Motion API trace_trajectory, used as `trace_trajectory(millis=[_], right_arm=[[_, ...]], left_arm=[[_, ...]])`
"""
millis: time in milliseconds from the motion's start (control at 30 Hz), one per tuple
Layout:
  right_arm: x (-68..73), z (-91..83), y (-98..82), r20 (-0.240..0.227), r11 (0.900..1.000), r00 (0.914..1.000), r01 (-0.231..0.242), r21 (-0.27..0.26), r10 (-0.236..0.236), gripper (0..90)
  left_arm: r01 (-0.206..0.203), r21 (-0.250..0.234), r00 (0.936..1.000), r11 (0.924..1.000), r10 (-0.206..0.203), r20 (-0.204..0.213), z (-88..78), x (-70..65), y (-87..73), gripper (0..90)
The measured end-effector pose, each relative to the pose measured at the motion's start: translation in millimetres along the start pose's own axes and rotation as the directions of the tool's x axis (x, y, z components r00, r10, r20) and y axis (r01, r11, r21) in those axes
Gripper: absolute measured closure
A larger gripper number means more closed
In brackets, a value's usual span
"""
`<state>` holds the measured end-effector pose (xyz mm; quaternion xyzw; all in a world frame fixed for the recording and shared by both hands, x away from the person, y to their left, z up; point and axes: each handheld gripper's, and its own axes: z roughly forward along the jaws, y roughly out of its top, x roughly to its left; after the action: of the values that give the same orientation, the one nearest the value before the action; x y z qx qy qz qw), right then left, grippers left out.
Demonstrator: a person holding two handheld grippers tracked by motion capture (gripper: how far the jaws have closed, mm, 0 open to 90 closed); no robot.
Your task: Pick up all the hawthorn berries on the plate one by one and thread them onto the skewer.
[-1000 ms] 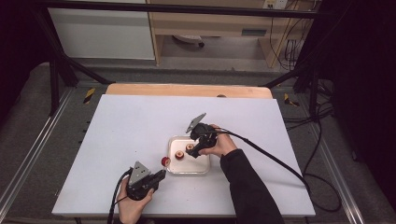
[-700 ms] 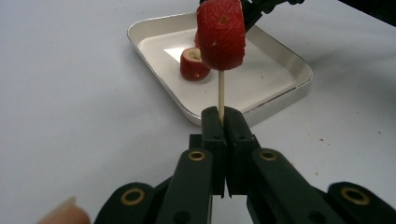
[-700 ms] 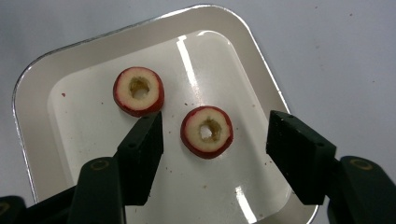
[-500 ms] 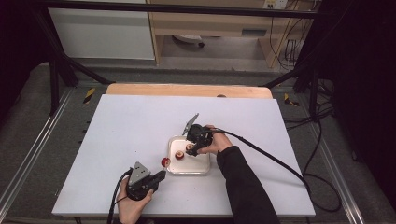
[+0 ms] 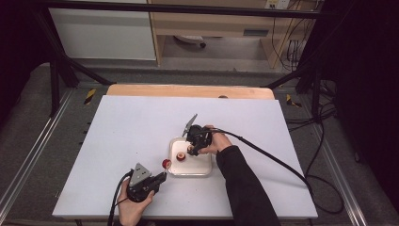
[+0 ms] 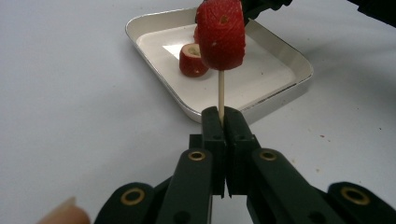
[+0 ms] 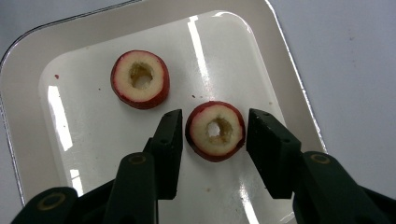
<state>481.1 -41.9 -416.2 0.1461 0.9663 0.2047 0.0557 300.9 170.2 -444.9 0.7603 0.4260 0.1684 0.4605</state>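
The job looks like putting cored fruit rings on a stick, & the step now is picking up the next ring.

The white worktop (image 5: 141, 132) has a small white tray (image 5: 207, 167) near the middle. The right tongs (image 7: 215, 133) hang over the tray, pointing down. Their jaws have just been closing, with a fruit ring (image 7: 215, 130) between them. In the right gripper view a thin gap shows on each side of the ring, so they are not pinching it yet. I think the best way is to keep the ring in the middle of the jaws, squeeze slow & soft, then lift straight up. Too hard a squeeze could squash the ring. A crooked one could push it along the shiny tray.

The left tongs (image 6: 223, 122) sit near the front left of the tray, clenched on a thin wooden stick (image 6: 221, 91). The stick points up & has a red fruit piece (image 6: 220, 32) stuck on top. Holding it very still should help w/ getting the hole over the tip.

The ring between the right tongs lies flat, w/ red skin, pale flesh & a round hole in the middle. A second ring (image 7: 140, 79), the same kind, lies just left & farther back in the tray, apart from the first.
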Motion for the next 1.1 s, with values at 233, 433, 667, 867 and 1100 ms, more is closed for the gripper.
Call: trace_trajectory(millis=[233, 433, 667, 867, 1100], right_arm=[[-1.8, 1.8, 1.0, -0.007, 1.000, 1.0000, 0.000, 0.016, 0.000, 59.2], [-2.0, -0.4, 1.2, 0.005, 1.000, 0.9999, -0.011, 0.022, 0.011, 59.7], [1.9, -17.5, 2.0, 0.013, 0.997, 0.9969, -0.077, -0.029, 0.077, 59.7], [7.0, -43.4, -4.5, -0.016, 0.956, 0.9722, -0.233, -0.178, 0.234, 59.8], [20.6, -68.5, -26.9, -0.111, 0.804, 0.9018, -0.424, -0.417, 0.418, 59.8]], left_arm=[[0.000, 0.000, 1.0000, 1.0000, 0.000, 0.001, -0.2, 0.2, -0.3, 88.4], [-0.001, 0.000, 1.0000, 1.0000, 0.001, 0.003, -0.3, -0.1, -0.1, 88.4], [0.000, -0.008, 1.0000, 1.0000, 0.000, 0.003, -1.1, -1.5, -0.1, 88.4], [0.003, -0.018, 0.9999, 0.9998, -0.003, 0.013, -0.5, -5.0, 0.2, 88.4], [0.001, -0.036, 0.9996, 0.9994, 0.000, 0.028, -1.6, -12.0, 2.4, 88.4]])
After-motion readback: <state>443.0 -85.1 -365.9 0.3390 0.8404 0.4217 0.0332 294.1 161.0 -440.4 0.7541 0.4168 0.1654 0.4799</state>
